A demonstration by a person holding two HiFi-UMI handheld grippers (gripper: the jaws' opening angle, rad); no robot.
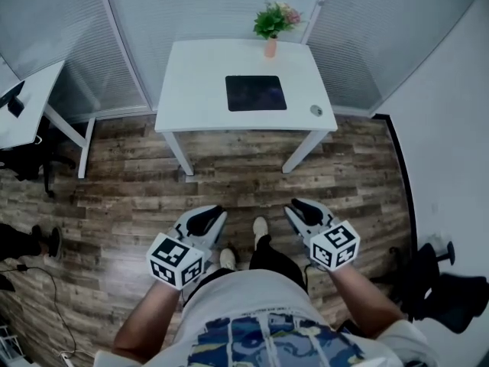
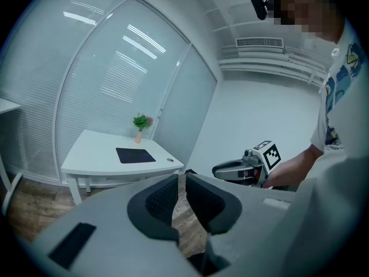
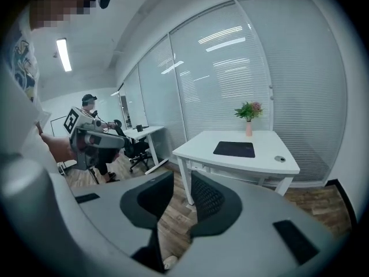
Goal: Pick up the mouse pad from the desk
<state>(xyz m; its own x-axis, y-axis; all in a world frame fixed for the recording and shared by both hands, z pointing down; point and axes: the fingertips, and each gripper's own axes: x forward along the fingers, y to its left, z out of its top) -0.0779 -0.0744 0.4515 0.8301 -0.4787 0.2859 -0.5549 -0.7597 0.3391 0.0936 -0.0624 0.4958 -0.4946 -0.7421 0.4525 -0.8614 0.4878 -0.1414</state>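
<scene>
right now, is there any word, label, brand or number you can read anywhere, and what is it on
None: no readable word, brand or number in any view.
Cubes on the left hand-held gripper and right hand-held gripper: black-and-white square codes only, no letters or digits.
Mouse pad: plain dark, no print visible.
Shirt: blue pattern, nothing legible.
Small round thing on the desk: too small to read.
</scene>
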